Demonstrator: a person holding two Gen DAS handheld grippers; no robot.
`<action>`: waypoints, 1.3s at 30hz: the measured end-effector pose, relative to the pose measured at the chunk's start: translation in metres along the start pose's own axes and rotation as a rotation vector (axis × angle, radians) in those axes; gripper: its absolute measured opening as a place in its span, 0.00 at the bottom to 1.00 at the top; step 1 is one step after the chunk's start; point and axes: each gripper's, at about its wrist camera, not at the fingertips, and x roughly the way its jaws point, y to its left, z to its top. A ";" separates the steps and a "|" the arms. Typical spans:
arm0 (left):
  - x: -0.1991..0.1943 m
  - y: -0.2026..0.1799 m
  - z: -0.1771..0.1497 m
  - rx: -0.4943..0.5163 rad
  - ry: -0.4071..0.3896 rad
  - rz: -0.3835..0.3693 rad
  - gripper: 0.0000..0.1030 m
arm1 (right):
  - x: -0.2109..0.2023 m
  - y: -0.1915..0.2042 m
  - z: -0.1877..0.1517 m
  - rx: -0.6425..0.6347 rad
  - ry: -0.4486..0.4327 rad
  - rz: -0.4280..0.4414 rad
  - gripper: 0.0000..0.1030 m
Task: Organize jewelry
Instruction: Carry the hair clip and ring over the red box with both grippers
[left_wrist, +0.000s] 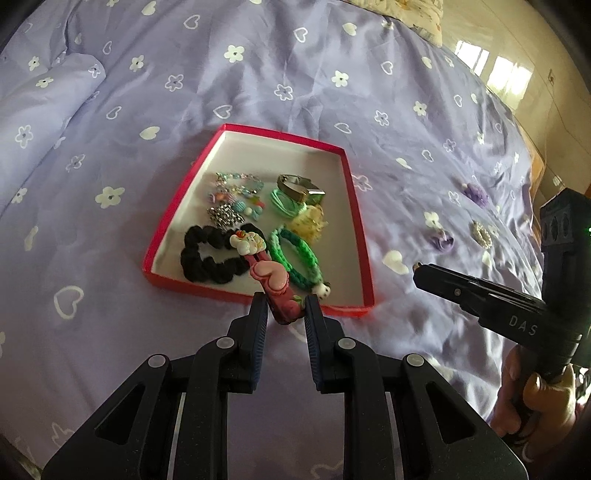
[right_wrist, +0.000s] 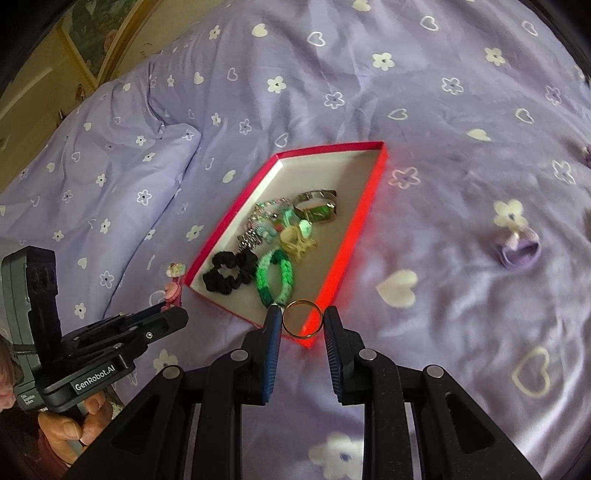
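Observation:
A red tray (left_wrist: 356, 221) with a white inside lies on the purple bedspread and holds a black scrunchie (left_wrist: 210, 254), a green braided bracelet (left_wrist: 295, 258), a watch (left_wrist: 299, 186) and several beaded pieces. My left gripper (left_wrist: 286, 304) is shut on a pink hair clip (left_wrist: 267, 278) and holds it over the tray's near edge. My right gripper (right_wrist: 302, 319) is shut on a thin gold ring (right_wrist: 303, 318) above the tray's near corner (right_wrist: 332, 284). The right gripper also shows in the left wrist view (left_wrist: 419, 266).
Loose pieces lie on the bedspread right of the tray: a purple hair tie (right_wrist: 519, 247), a purple flower clip (left_wrist: 476, 194), a round rhinestone brooch (left_wrist: 482, 234). A pillow fold (left_wrist: 48, 96) lies at the far left. The bed's edge and the floor (left_wrist: 517, 74) are at the far right.

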 end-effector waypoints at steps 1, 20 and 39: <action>0.001 0.002 0.002 -0.003 -0.001 -0.001 0.18 | 0.003 0.002 0.003 -0.004 0.001 0.002 0.22; 0.045 0.037 0.054 -0.043 -0.008 -0.003 0.18 | 0.074 0.006 0.059 -0.018 0.045 0.010 0.22; 0.081 0.057 0.061 -0.068 0.047 -0.019 0.18 | 0.099 0.008 0.060 -0.041 0.090 0.013 0.22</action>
